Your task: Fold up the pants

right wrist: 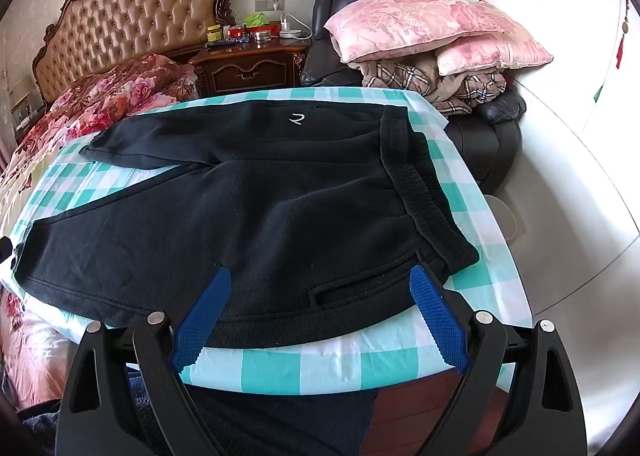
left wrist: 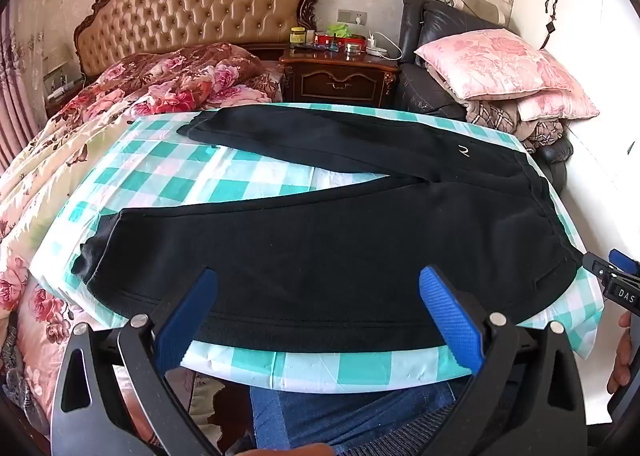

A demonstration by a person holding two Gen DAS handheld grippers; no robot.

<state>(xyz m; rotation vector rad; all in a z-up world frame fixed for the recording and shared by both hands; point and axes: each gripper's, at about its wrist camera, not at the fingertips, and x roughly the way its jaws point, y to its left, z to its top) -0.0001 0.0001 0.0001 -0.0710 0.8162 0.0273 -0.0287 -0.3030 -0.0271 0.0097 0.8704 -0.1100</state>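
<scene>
Black sweatpants lie spread on the checked tablecloth; left gripper and right gripper gape empty, and a shallow pinch could snag the cloth instead.

So the pants lie spread flat on the table cloth, legs pointing left, waistband right. Bed sits left of the table, nightstand behind it, armchair back right with pillows piled on.
</scene>
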